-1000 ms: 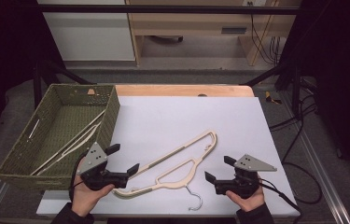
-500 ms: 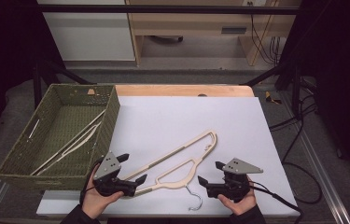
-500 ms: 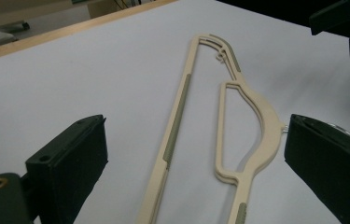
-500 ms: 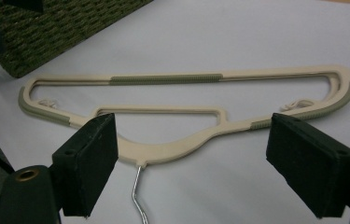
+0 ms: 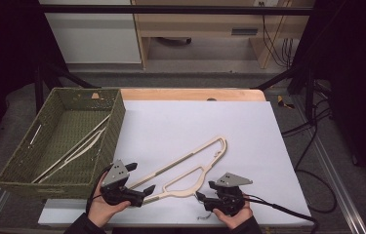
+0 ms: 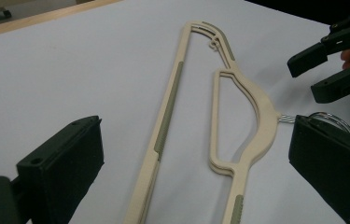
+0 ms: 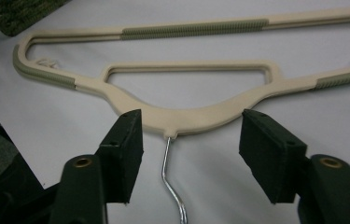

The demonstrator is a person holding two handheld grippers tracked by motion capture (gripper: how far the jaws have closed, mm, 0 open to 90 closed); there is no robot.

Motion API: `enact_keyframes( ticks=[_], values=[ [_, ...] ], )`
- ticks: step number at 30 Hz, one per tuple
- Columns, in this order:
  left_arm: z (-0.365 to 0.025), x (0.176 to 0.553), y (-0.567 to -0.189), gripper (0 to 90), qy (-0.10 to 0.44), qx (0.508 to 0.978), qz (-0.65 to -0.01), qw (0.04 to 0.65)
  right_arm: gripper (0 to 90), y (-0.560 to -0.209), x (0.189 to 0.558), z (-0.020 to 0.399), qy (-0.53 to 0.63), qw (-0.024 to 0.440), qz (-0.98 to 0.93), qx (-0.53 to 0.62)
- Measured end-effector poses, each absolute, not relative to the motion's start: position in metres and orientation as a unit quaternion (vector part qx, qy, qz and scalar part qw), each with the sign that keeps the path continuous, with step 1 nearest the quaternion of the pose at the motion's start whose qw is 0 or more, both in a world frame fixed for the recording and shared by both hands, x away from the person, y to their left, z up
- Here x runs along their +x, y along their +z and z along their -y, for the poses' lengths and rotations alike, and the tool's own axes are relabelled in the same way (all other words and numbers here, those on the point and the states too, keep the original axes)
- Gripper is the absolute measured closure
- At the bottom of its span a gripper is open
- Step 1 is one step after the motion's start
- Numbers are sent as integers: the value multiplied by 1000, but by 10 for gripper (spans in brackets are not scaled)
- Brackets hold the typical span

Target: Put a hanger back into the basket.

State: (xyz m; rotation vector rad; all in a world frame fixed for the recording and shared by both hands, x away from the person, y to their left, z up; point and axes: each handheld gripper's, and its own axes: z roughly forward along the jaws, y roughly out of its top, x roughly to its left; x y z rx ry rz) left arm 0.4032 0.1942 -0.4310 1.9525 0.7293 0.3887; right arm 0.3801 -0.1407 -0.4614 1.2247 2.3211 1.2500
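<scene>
A cream plastic hanger (image 5: 182, 159) with grey-green grip strips lies flat on the white table top, its wire hook (image 7: 165, 161) pointing toward the front edge. My left gripper (image 5: 140, 178) stands open at the hanger's near left end, and both hanger arms (image 6: 168, 102) pass between its jaws. My right gripper (image 5: 205, 191) is open too, its jaws either side of the hook just below the hanger's neck (image 7: 189, 120). Neither gripper touches the hanger. The right gripper (image 6: 326, 63) also appears far off in the left gripper view.
A green woven basket (image 5: 118, 122) sits at the table's left with another cream hanger (image 5: 75, 150) inside. The wooden table edge (image 5: 190, 94) runs along the back. Cables (image 5: 278, 207) trail from the right gripper over the front right corner.
Both hands have moved inward toward the hanger: the left gripper to the right onto its near end, the right gripper to the left around the hook. The hanger has not moved.
</scene>
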Motion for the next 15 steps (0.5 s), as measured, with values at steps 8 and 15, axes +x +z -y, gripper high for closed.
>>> enact_keyframes(
  ticks=[8,15],
  values=[
    [-195,405,-433,31,153,802,-304,491,565,-473,379,133,408,102,-800,427],
    [-194,405,-434,32,152,802,-305,491,684,-479,379,127,401,94,-803,431]
  ],
)
